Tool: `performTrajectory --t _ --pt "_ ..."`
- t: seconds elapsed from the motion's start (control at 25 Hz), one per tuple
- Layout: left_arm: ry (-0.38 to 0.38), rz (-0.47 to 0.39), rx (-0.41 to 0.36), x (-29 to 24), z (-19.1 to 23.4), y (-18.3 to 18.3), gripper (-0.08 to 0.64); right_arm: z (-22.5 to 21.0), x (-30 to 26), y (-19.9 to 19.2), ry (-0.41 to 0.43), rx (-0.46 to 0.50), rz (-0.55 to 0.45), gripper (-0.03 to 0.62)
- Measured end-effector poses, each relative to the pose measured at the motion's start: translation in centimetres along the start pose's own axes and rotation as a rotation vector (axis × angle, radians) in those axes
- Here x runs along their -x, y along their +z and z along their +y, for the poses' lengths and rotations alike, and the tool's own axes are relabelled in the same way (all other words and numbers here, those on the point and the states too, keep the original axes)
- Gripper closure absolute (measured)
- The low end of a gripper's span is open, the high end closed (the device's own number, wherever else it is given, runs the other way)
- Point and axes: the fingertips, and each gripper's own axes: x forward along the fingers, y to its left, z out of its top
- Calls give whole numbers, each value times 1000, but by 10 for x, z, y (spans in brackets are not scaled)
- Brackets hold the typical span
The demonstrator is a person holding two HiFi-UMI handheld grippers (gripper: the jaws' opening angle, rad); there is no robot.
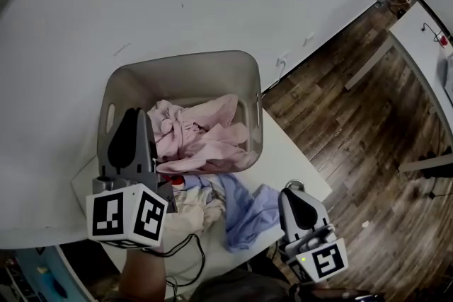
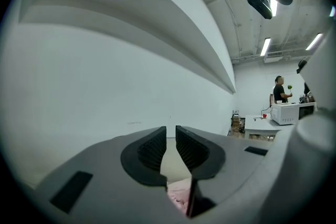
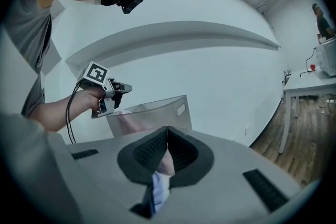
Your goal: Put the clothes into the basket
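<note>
Marker cube (image 1: pixel 127 216) rides left gripper (image 1: pixel 132 113) over basket (image 1: pixel 180 60) of pink clothes (image 1: pixel 205 134).

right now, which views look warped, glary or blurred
Head view: mild fisheye, grey plastic basket sharp; left gripper view: strong fisheye bows the white wall ledge, ceiling strip lights glare; right gripper view: same bowing, dark rounded corners, no motion blur.
</note>
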Motion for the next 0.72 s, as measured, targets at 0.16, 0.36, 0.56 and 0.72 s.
performTrajectory --t 0.16,0.36,0.56,0.72 --pt "14 -25 -16 33 -13 10 502 8 25 14 17 7 -42 583" --pt "40 -66 -22 100 -34 33 503 28 75 39 77 66 -116 583" --pt "55 -114 -22 177 -66 47 503 51 125 64 146 113 -189 583" --pt "76 -114 -36 232 -86 45 506 73 149 79 220 144 -235 583"
